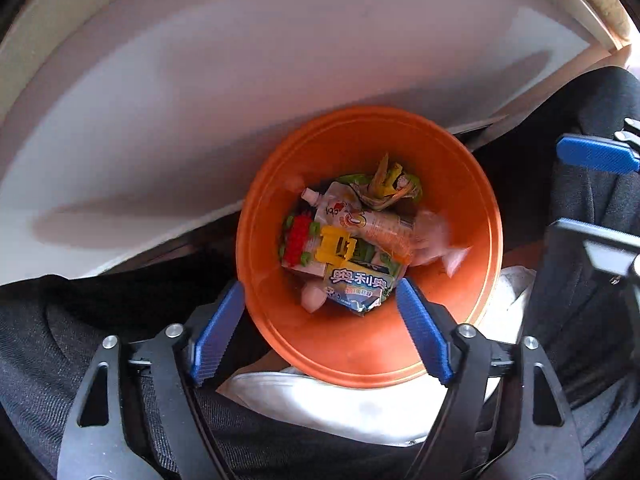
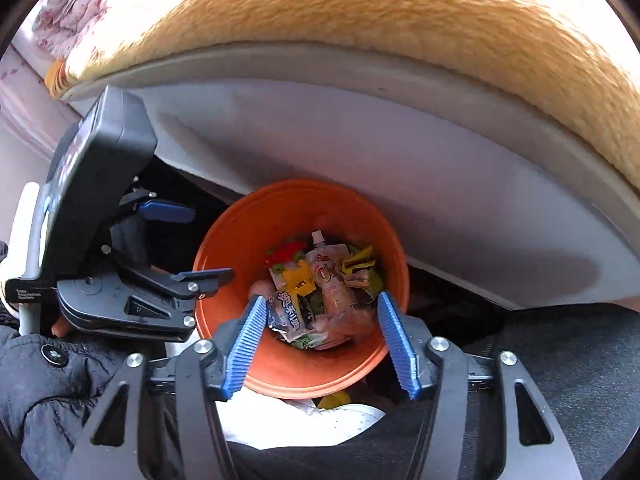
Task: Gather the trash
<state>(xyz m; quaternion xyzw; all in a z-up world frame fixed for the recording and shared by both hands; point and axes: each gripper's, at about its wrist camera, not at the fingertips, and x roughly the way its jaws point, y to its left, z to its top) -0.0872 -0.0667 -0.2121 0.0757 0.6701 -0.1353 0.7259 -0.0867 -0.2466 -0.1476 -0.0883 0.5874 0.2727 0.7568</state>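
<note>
Both hand-held grippers hang over a round orange plastic bin (image 1: 360, 344) and point down into it. The left gripper (image 1: 320, 328), with ridged blue pads on black fingers, has its jaws spread wide; nothing is caught between the pads, and neither presses on anything, though the left pad (image 1: 218, 332) sits just outside the bin's rim and the right pad (image 1: 424, 330) lies over its inner wall. The right gripper (image 2: 322, 344) is likewise parted, its blue pads (image 2: 246, 344) apart over the near side of the bin with no item held. The trash lies at the bottom of the bin: a white spouted drink pouch (image 1: 340, 210), a blue and white snack wrapper with printed characters (image 1: 358, 286), a yellow plastic piece (image 1: 336, 246), a red studded toy block (image 1: 298, 236), crumpled green and yellow wrappers (image 1: 390, 184) and a clear crinkled plastic bag (image 1: 434, 236). The bin stands on the floor against a pale grey panel (image 1: 200, 120) that rises behind it. In the right wrist view a tan fleecy blanket (image 2: 400, 12) covers the top above that panel, and the left gripper's black body (image 2: 100, 200) shows at the left edge. Dark fabric (image 1: 60, 340) and a white shoe (image 1: 340, 408) lie close beneath the grippers.
</note>
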